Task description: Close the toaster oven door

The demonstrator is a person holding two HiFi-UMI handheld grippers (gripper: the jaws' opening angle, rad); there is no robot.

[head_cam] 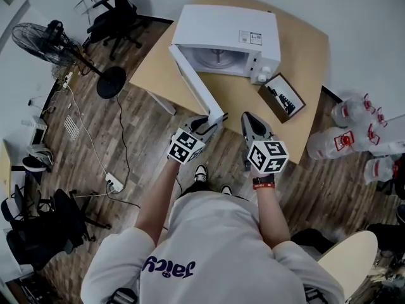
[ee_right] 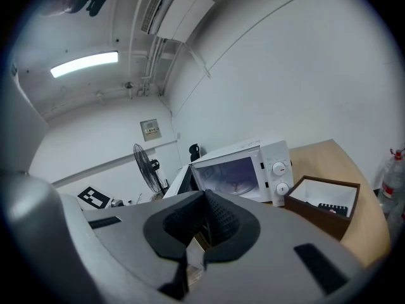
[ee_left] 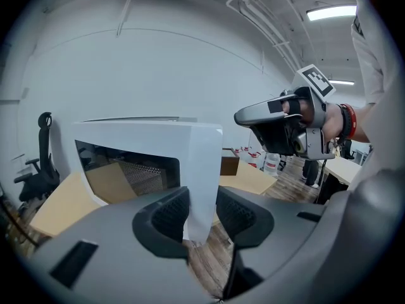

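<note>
– Where's the door (head_cam: 193, 81)?
– Upper centre, open off the toaster oven (head_cam: 224, 40). My left hand-held gripper (head_cam: 213, 121) pinches its edge to swing it shut; right hand-held gripper (head_cam: 250, 120) pressed together, idle

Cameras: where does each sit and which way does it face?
Head view: on the person's head, steeply down onto table, open oven, both forearms.
Left gripper view: rides the left gripper, clamped on the oven door; right gripper beyond.
Right gripper view: along its shut jaws toward the oven's cavity.
Shared: all show the oven.
</note>
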